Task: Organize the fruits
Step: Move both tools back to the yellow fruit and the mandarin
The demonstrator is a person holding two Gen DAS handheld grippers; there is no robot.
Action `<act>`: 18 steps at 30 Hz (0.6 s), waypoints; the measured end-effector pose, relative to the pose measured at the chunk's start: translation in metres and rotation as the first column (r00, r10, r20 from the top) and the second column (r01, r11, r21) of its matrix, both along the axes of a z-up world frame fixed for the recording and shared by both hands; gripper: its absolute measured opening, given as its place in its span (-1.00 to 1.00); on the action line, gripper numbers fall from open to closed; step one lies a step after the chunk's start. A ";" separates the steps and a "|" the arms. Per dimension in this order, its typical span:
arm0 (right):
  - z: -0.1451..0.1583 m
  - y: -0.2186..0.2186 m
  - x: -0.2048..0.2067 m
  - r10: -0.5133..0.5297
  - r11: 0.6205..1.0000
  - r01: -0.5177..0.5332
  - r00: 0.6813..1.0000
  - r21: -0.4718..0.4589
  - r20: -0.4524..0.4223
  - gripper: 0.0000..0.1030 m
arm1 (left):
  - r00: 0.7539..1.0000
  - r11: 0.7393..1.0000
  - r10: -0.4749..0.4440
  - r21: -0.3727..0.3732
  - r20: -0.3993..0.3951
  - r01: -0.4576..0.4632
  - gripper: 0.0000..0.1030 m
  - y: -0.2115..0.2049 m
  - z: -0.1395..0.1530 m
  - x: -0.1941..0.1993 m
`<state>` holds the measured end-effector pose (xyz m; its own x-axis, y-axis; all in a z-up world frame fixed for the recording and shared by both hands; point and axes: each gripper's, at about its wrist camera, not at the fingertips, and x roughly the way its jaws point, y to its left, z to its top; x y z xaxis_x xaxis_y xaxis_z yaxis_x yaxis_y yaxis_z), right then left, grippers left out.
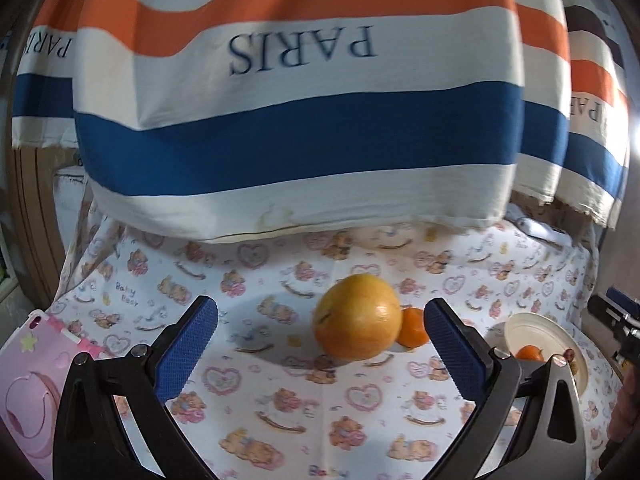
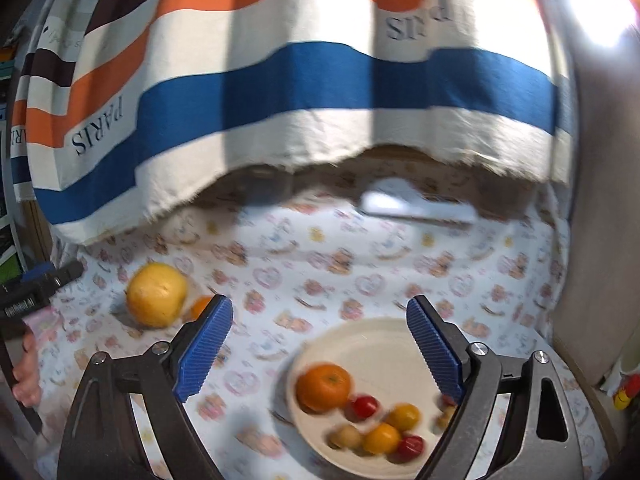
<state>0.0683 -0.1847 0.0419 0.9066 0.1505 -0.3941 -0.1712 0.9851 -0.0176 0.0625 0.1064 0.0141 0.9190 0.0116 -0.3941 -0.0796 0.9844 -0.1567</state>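
Claws (image 1: 320, 332) (image 2: 320, 348) agape; 1 grapefruit (image 1: 357, 317), 2 oranges (image 1: 414, 333) (image 2: 324, 386), 1 plate (image 2: 384, 344).

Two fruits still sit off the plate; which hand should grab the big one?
Left, probably. Its open tongs already frame the big yellow-orange fruit beside the small orange. The right tongs stand open over the plate.

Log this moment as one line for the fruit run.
left gripper: open, empty | right gripper: open, empty | grapefruit and orange: on cloth, touching | plate: holds orange, small fruits
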 end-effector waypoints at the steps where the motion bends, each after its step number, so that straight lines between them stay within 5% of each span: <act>1: 0.002 0.010 0.006 0.010 1.000 -0.010 1.000 0.003 -0.002 0.75 | 1.000 1.000 0.008 0.001 -0.008 -0.008 0.99 0.003 -0.002 0.003; 8: -0.011 0.081 0.051 -0.005 1.000 0.002 0.996 -0.026 -0.086 0.75 | 0.989 0.999 0.015 -0.026 -0.146 -0.019 0.99 0.017 -0.016 0.023; 18: -0.053 0.135 0.117 0.129 0.990 -0.142 0.941 -0.021 -0.314 0.75 | 0.979 0.996 0.066 -0.053 -0.191 -0.078 0.99 0.034 -0.023 0.028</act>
